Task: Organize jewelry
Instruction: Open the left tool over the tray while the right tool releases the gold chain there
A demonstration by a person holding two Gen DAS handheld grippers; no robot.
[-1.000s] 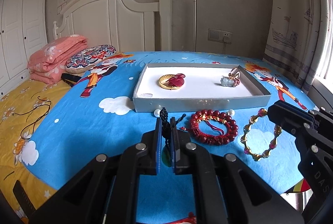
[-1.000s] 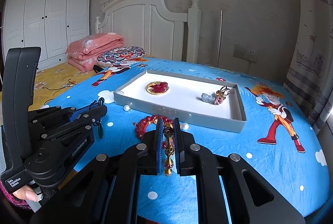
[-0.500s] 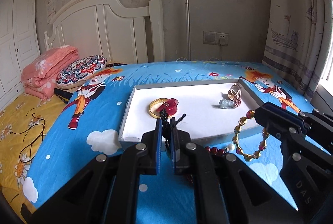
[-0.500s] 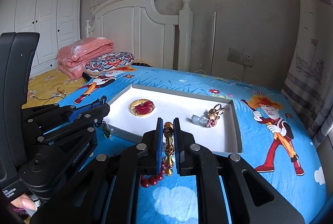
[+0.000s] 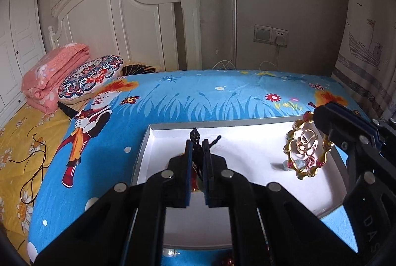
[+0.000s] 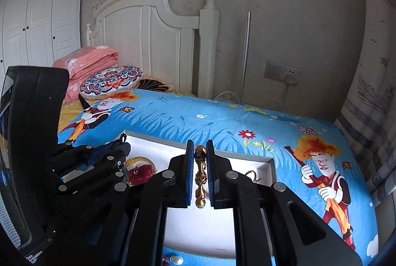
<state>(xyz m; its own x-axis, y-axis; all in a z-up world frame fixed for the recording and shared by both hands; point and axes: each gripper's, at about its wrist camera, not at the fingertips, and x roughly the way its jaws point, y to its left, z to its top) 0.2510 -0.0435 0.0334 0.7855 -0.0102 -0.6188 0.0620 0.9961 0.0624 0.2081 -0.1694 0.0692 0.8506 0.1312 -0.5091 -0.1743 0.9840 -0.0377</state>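
A shallow tray (image 5: 144, 142) with grey walls and a white floor lies on the blue cartoon bedsheet. My left gripper (image 5: 197, 142) hangs over its left half, shut on a black cord necklace (image 5: 196, 154) whose pendant dangles between the fingers. My right gripper (image 6: 200, 144) is over the tray too, shut on a gold beaded bracelet (image 6: 200, 174), which hangs as a loop (image 5: 307, 149) in the left wrist view. In the tray lie a gold bangle with a red piece (image 6: 139, 169) and a pale blue pendant with gold rings (image 5: 297, 164).
In front of the tray, a pearl (image 6: 177, 259) and a red bead bracelet (image 5: 227, 262) lie on the sheet. A folded pink blanket (image 5: 53, 75) and a patterned pillow (image 5: 91, 75) sit by the white headboard (image 5: 138, 18). A curtain (image 5: 366, 31) hangs on the right.
Both grippers have moved forward and slightly up, from the sheet in front of the tray to above it, carrying the necklace and the gold bracelet. The red bead bracelet stayed behind.
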